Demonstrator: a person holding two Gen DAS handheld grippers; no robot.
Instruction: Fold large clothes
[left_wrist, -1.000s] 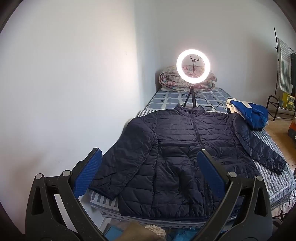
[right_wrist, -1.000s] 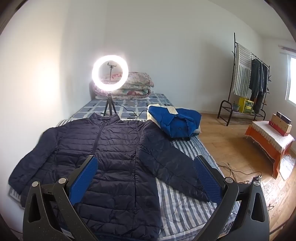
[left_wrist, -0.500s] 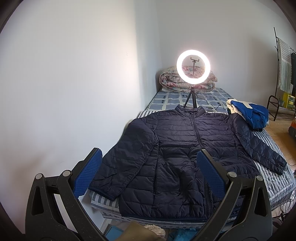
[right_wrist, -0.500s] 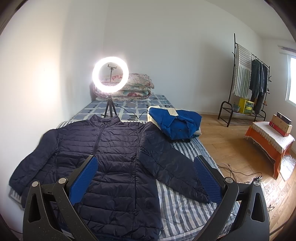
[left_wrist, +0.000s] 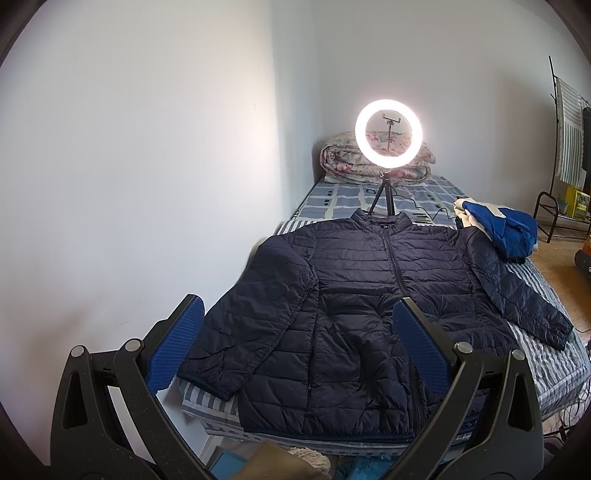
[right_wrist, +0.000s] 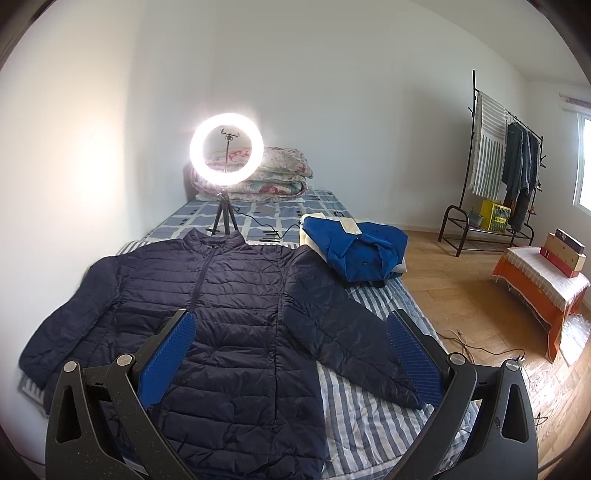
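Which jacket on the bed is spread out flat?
The dark navy puffer jacket, zipped, with both sleeves out. The bright blue jacket beside its sleeve lies bunched in a heap.

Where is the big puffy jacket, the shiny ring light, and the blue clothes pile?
puffy jacket (right_wrist: 236, 295), right wrist view, on its chest panel
ring light (right_wrist: 226, 150), right wrist view, on the glowing ring's left side
blue clothes pile (right_wrist: 358, 251), right wrist view, on the top blue garment
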